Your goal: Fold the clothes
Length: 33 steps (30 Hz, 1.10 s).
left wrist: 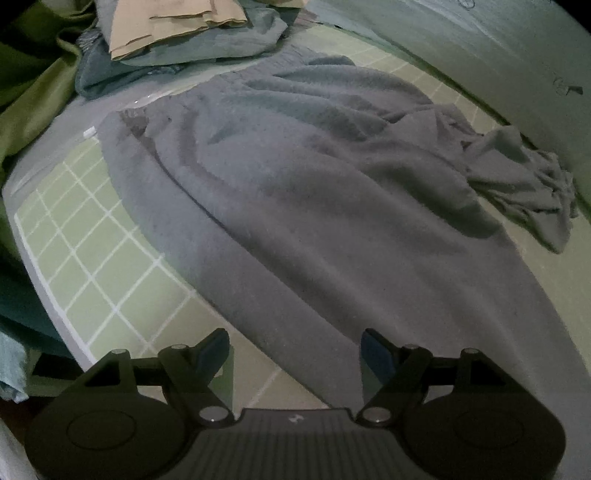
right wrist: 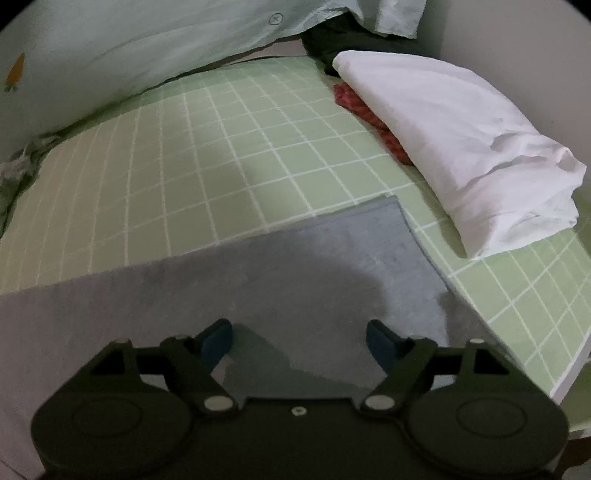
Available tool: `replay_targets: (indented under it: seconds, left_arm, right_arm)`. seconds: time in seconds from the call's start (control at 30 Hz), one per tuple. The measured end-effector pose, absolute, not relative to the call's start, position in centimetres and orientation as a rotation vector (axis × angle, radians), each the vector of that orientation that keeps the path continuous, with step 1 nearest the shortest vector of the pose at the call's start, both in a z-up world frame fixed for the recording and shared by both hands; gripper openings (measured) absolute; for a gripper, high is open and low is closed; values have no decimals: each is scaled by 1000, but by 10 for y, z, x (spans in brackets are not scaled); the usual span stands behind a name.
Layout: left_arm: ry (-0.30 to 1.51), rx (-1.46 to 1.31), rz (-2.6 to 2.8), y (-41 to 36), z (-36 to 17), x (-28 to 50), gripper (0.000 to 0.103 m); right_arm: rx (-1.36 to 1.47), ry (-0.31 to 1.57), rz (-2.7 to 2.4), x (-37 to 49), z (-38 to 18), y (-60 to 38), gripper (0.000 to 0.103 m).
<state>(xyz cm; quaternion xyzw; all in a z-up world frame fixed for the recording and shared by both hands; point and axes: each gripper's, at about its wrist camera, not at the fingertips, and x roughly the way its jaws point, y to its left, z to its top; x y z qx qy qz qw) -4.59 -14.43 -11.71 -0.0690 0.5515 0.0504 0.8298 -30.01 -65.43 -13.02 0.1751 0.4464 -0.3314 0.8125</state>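
- The left gripper (left wrist: 294,349) is held with its jaws spread wide and nothing gripped between the blue-padded fingers (left wrist: 210,352); it is poised just above the near end of a grey garment (left wrist: 295,192).
- Directly ahead of the left gripper, the grey garment is spread out on a green checked sheet (left wrist: 96,266), stretched away from the fingers and creased toward its far end.
- Ahead and to the right of the left gripper, one bunched, crumpled end of the garment (left wrist: 524,184) is seen lying on the sheet.
- Far ahead and to the left, a heap of clothes (left wrist: 192,40) is piled up, with a tan piece (left wrist: 166,22) on top of blue-grey ones; green fabric (left wrist: 33,85) is draped at the far left edge.
- The right gripper (right wrist: 299,339) is likewise held wide apart, empty, above a flat stretch of the grey garment (right wrist: 184,280), whose squared corner (right wrist: 391,210) is laid just ahead and to the right of the fingers.
- Beyond that corner, the bare checked sheet (right wrist: 221,147) is shown reaching away from the right gripper.
- Ahead and to the right, a folded white cloth (right wrist: 472,147) is rested on the sheet, with a red patterned item (right wrist: 365,110) partly tucked beneath its edge.
- Farthest ahead, a pale bedcover (right wrist: 147,48) is banked along the back, and a dark bundle (right wrist: 354,40) is lodged beside it.
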Motion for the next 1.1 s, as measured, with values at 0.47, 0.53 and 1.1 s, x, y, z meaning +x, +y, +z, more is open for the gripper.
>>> replay_targets:
  seconds: [0.47, 0.53, 1.1]
  left_arm:
    - [1216, 33, 101, -121, -128, -66, 90]
    - [1237, 19, 99, -108, -130, -73, 91]
    - [1189, 102, -69, -146, -131, -15, 91]
  right_arm:
    - [274, 970, -752, -296, -128, -605, 84]
    - [272, 972, -754, -296, -128, -599, 85]
    - [297, 945, -597, -274, -112, -480, 85]
